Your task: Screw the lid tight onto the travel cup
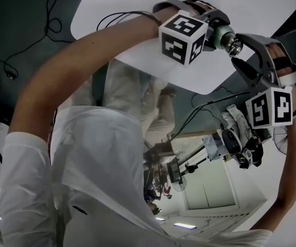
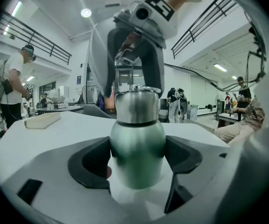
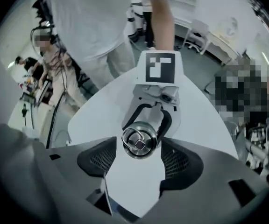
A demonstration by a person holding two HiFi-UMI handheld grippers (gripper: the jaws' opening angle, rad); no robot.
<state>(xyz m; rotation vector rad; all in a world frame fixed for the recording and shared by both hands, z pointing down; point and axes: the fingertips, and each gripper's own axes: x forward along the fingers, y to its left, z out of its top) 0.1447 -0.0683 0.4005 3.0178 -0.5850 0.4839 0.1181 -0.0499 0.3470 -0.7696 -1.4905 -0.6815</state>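
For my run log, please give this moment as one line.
left gripper: shut on travel cup | right gripper: open around lid | lid: seated

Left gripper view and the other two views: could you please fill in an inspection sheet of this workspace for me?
Surface: white table with rounded corners.
Job's things: green travel cup upright, steel lid seated on top.
Clutter: one flat beige block on the table.
Grippers: left gripper shut on the cup's body; right gripper points down, jaws apart either side of the lid.
Cables: black cables on the table and the dark floor.
Surroundings: open hall, people standing, railings overhead.
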